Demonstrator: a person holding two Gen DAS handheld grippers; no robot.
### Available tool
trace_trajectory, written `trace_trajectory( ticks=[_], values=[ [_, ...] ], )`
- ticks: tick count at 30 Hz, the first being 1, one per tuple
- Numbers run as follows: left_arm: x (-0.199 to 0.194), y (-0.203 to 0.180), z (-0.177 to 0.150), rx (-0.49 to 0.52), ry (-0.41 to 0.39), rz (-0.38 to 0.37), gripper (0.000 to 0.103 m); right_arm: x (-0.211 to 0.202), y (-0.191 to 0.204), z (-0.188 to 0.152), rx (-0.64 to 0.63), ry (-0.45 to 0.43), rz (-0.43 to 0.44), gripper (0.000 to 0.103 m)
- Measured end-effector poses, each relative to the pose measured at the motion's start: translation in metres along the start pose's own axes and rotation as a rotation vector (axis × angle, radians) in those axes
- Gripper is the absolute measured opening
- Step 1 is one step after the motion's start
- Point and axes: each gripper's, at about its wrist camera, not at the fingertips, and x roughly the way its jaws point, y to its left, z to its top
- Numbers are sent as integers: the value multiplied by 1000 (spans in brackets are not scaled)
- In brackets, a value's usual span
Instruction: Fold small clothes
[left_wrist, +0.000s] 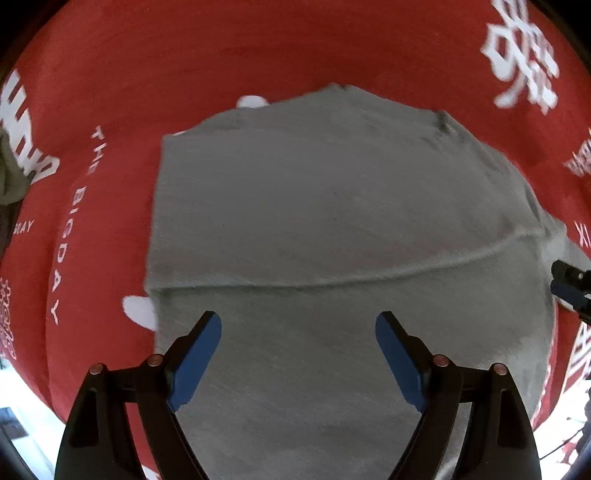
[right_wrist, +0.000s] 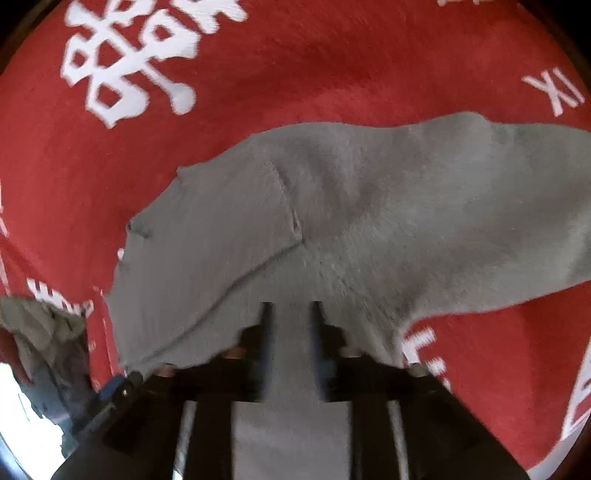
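A grey knit garment (left_wrist: 332, 221) lies on a red cloth with white print (left_wrist: 110, 110), with a fold seam running across it. My left gripper (left_wrist: 298, 332) is open, its blue pads (left_wrist: 195, 362) spread wide just above the garment's near part, holding nothing. In the right wrist view the same garment (right_wrist: 406, 206) spreads out with a sleeve reaching right. My right gripper (right_wrist: 290, 314) has its fingers close together with grey fabric between them at the garment's near edge. The right gripper also shows in the left wrist view at the right edge (left_wrist: 569, 284).
The red cloth (right_wrist: 332, 66) carries white characters and letters (right_wrist: 129, 66). A crumpled olive-grey garment (right_wrist: 40, 321) lies at the left edge, also seen in the left wrist view (left_wrist: 11, 173). The cloth's edge and a bright floor show at lower left (left_wrist: 22, 406).
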Motion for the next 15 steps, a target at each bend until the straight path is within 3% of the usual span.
trace_trajectory(
  ticks=[15],
  values=[
    [-5, -96, -25, 161, 120, -36, 87, -36, -53, -59, 64, 76, 11, 56]
  ],
)
